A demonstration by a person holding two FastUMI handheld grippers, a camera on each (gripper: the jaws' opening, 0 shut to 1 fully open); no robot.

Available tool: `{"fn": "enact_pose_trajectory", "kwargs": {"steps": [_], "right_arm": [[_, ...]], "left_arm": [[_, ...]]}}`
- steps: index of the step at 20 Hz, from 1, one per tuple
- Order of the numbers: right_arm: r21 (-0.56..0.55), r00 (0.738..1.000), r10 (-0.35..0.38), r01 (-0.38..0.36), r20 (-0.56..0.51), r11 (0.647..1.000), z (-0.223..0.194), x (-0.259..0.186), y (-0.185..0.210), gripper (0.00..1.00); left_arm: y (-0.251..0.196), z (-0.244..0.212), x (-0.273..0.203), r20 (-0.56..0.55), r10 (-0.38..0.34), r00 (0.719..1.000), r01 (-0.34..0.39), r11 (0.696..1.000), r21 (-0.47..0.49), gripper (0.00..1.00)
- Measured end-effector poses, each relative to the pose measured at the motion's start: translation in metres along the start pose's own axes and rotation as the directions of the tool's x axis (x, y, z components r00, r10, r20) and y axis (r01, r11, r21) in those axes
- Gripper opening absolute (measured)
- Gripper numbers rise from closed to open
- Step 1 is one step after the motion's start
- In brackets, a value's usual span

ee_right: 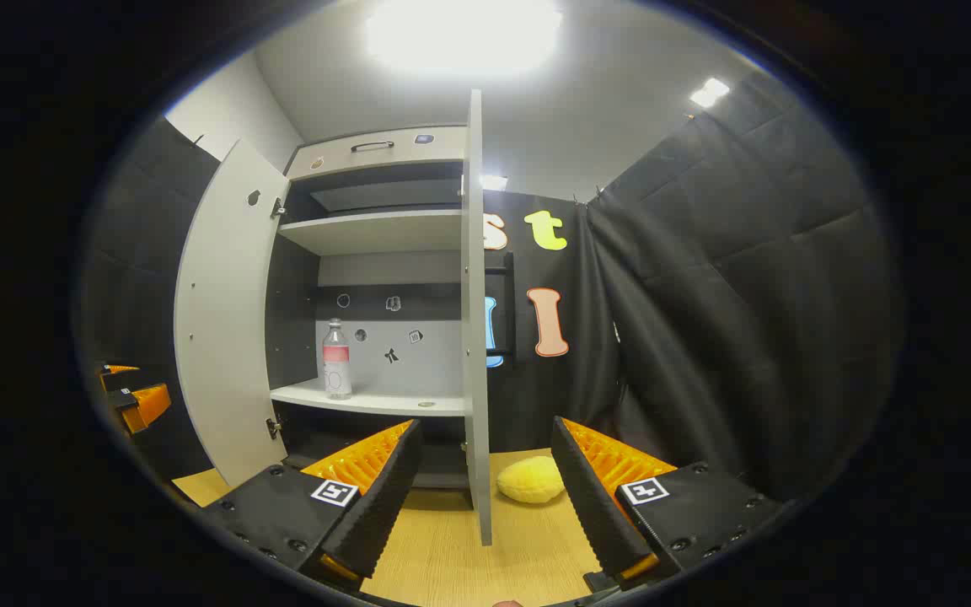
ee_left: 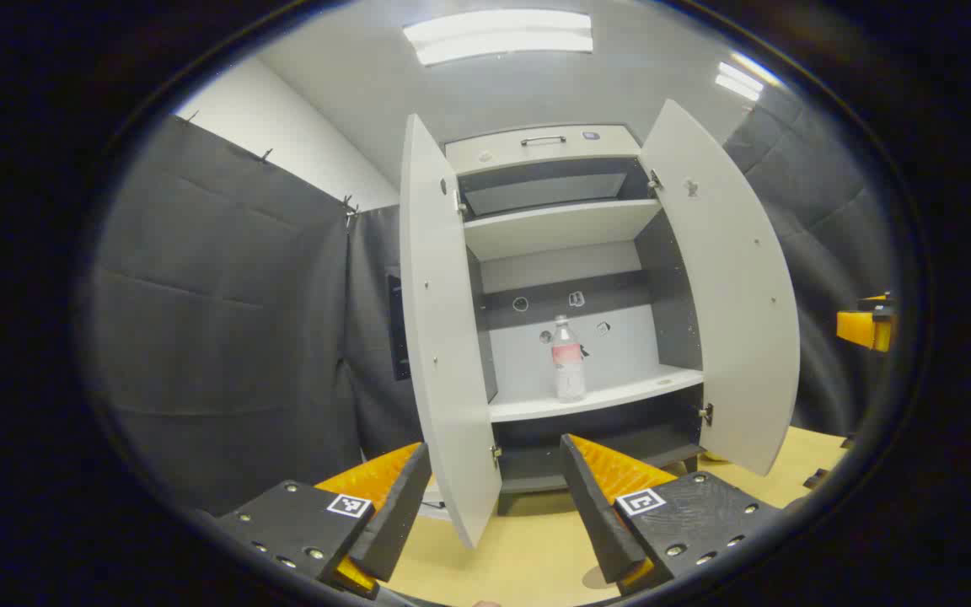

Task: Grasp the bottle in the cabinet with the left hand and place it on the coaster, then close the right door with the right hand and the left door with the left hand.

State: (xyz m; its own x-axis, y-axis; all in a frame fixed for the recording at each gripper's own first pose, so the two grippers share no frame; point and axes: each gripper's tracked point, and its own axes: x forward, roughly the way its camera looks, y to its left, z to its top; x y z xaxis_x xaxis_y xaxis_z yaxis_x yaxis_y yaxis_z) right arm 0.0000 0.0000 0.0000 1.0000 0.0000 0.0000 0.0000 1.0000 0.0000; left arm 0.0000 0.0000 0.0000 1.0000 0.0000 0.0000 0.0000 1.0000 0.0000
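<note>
Cabinet (ee_left: 553,253) on desk (ee_left: 502,556), both doors swung wide open. Bottle (ee_left: 568,358) upright on the lower shelf (ee_left: 620,392), roughly mid-shelf in the left gripper view, near the back wall, cap on, not touched by anything.

Left gripper (ee_left: 494,497): jaws wide apart, nothing between them. It sits in front of the cabinet, well short of the bottle. Left door (ee_left: 443,337) edge shows between its fingers in that view. Right door (ee_left: 726,287) angled out on the other side. Other gripper just peeks in at the far right edge (ee_left: 866,327).

Right gripper (ee_right: 485,497): also wide open, empty. Right door (ee_right: 475,320) seen edge-on, lined up between its fingers but not gripped; can't tell if it touches. In the right gripper view the bottle (ee_right: 335,361) stands toward the left end of the shelf (ee_right: 384,400), left door (ee_right: 220,320) beyond it. Yellow soft lump (ee_right: 531,479) lies on the desk (ee_right: 452,548) just right of the right door's bottom edge. Small round mark near the shelf's front edge (ee_right: 426,404), can't tell what it is.
</note>
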Motion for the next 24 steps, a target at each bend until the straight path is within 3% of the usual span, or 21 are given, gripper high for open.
{"fn": "enact_pose_trajectory", "kwargs": {"steps": [3,9,10,11,13,15,16,21,24], "right_arm": [[-0.001,1.0,-0.002,0.002,0.01,1.0,0.003,-0.001,-0.003,0.97],[-0.013,1.0,-0.002,0.002,0.02,1.0,0.007,-0.004,-0.008,0.97],[-0.01,1.0,-0.001,0.001,0.018,1.0,0.006,-0.003,-0.007,0.97],[-0.006,1.0,-0.001,0.001,0.017,1.0,0.005,-0.003,-0.007,0.97],[-0.005,1.0,0.002,-0.002,0.012,1.0,0.004,-0.003,-0.007,0.97],[-0.007,1.0,0.005,-0.005,0.01,1.0,0.003,-0.002,-0.008,0.97],[-0.006,1.0,0.006,-0.006,0.009,1.0,0.002,-0.001,-0.009,0.97],[0.004,1.0,0.019,-0.019,0.001,1.0,-0.006,0.0,-0.019,0.97],[0.019,0.999,0.034,-0.033,-0.024,0.999,-0.02,0.001,-0.028,0.97]], "left_arm": [[0.002,0.003,-0.003,0.006,0.006,1.0,-0.006,1.0,0.002,0.89],[0.003,0.004,-0.005,0.001,0.015,1.0,-0.015,1.0,-0.021,0.89],[0.003,0.004,-0.005,0.002,0.016,1.0,-0.016,1.0,-0.019,0.82],[0.003,0.005,-0.005,0.004,0.017,1.0,-0.017,1.0,-0.016,0.89],[0.003,0.005,-0.005,0.007,0.02,1.0,-0.02,1.0,-0.012,0.92],[0.0,0.004,-0.006,0.002,0.02,1.0,-0.02,1.0,-0.017,0.82],[-0.001,0.003,-0.004,-0.001,0.019,1.0,-0.019,1.0,-0.02,0.89],[-0.009,0.01,-0.001,0.001,0.03,1.0,-0.03,0.999,-0.039,0.93],[-0.031,0.011,0.012,-0.014,0.022,1.0,-0.023,0.998,-0.066,0.89]]}}
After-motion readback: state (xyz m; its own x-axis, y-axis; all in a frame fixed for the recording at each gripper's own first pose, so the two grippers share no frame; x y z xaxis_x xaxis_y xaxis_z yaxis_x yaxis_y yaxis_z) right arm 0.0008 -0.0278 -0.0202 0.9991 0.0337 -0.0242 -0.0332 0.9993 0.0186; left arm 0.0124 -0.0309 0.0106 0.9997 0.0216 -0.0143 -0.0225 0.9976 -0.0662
